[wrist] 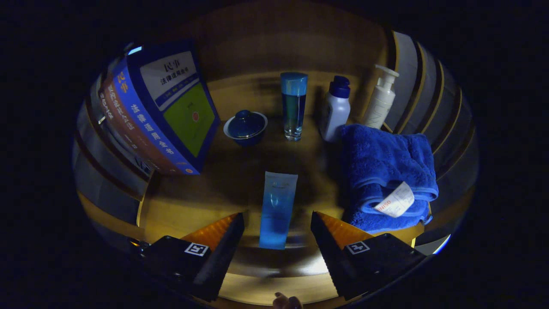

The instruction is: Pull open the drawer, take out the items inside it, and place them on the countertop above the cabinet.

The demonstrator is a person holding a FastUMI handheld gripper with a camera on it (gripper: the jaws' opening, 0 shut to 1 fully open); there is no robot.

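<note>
- While the gripper [277,223] holds its fingers spread wide apart, a flat blue tube [277,210] lies between them on the wooden countertop [188,206], touched by neither finger.
- Beyond the blue tube stands a tall glass bottle [294,106] with a blue cap.
- Left of the blue tube's far end sits a lidded blue cup [245,127], and further left lean several books [161,111].
- Right of the blue tube lies a folded blue towel [386,171] with a tag.
- Behind the towel stand a white bottle [336,109] with a blue cap and a white pump bottle [381,103].
- Whether the drawer is open cannot be told.
</note>
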